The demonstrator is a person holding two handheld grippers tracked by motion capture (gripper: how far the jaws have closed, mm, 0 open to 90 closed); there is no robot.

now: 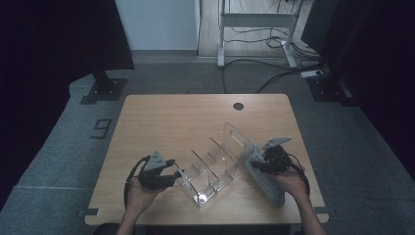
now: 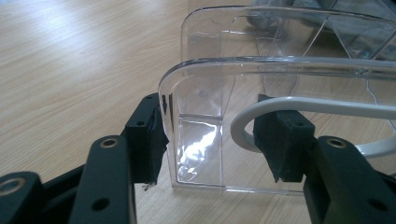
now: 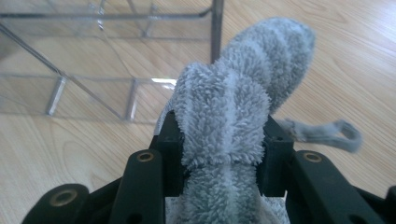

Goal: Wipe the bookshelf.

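A clear plastic rack [image 1: 215, 161] with several dividers lies slantwise on the wooden table [image 1: 171, 122]. My left gripper [image 1: 177, 174] is at its near left end. In the left gripper view that gripper [image 2: 215, 135] has the rack's rounded end wall [image 2: 280, 79] between its jaws, the left pad [image 2: 149, 135] pressed on the wall's edge. A white cable [image 2: 327, 105] loops past the right pad. My right gripper [image 1: 255, 164] is shut on a fluffy grey striped towel [image 1: 270, 187] that runs along the rack's right side. In the right gripper view the gripper [image 3: 219, 135] pinches the towel [image 3: 243, 84] beside the rack [image 3: 93, 93].
A round hole [image 1: 238, 106] sits near the table's far edge. The towel's hanging loop [image 3: 336, 133] rests on the wood. Dark stands [image 1: 105, 88] and a white desk frame [image 1: 254, 29] with cables [image 1: 274, 73] stand on the floor beyond.
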